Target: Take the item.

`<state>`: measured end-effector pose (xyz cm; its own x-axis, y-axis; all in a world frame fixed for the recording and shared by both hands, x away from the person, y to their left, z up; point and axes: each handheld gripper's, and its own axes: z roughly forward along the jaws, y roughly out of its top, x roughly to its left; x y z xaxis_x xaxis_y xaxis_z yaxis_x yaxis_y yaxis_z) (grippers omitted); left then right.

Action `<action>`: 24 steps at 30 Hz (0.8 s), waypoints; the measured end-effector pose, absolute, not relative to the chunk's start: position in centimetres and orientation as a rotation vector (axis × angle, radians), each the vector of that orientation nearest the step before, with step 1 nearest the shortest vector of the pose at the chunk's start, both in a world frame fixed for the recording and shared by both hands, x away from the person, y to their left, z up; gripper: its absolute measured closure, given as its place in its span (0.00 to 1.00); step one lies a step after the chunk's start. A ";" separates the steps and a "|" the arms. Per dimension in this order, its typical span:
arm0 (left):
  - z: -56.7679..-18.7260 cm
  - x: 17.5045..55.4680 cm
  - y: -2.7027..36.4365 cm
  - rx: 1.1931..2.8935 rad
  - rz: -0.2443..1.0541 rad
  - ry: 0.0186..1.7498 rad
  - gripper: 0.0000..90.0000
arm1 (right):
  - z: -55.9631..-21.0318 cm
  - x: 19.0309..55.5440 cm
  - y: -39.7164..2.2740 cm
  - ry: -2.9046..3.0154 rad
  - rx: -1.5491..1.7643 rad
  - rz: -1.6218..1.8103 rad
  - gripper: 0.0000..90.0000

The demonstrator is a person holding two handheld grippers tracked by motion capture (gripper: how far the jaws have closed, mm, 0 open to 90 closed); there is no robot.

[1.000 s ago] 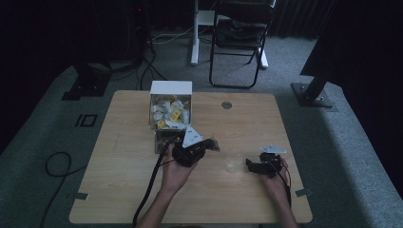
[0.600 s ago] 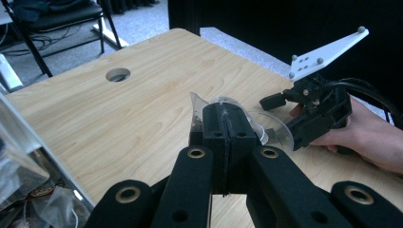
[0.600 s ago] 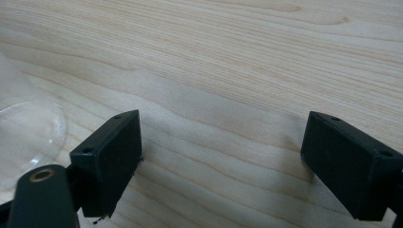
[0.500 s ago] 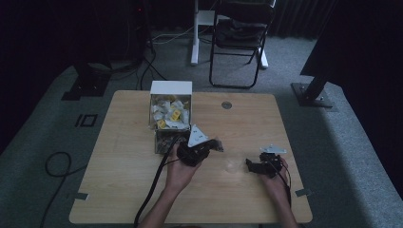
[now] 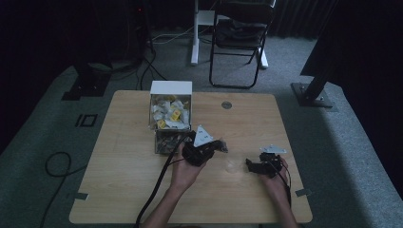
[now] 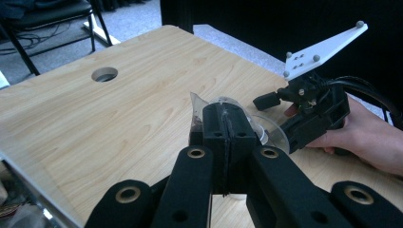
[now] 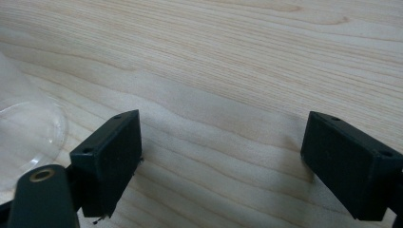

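2 left gripper (image 6: 223, 128) fingers pinch a clear packet (image 6: 197, 111); right gripper (image 7: 223, 161) fingers spread apart.

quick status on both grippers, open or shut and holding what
Left hand-held gripper: shut on a small clear packet with dark contents.
Right hand-held gripper: open, holding nothing, over the wooden table.

Counts: 1 table (image 5: 123, 180), lower centre of the high view. 2 grippers: left gripper (image 5: 216, 146) mid-frame, right gripper (image 5: 253, 165) to its right. 1 white box (image 5: 171, 89) of small packets, too many to count, upper left of the table. 1 wire basket (image 5: 166, 141) just below it. 1 folding chair (image 5: 240, 33), top centre. 1 clear cup (image 6: 266, 133), blurry.
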<state>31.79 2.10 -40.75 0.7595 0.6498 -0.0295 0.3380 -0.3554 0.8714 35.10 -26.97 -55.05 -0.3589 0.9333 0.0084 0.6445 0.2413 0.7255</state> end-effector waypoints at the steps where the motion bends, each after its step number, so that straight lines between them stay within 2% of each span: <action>1: -40.8 31.8 2.0 1.970 0.396 0.746 1.00 | -55.0 35.1 -27.0 2.091 1.441 0.906 0.15; 24: -42.1 32.7 -1.9 2.006 0.345 0.717 0.99 | -55.1 35.1 -27.0 2.091 1.441 0.906 0.15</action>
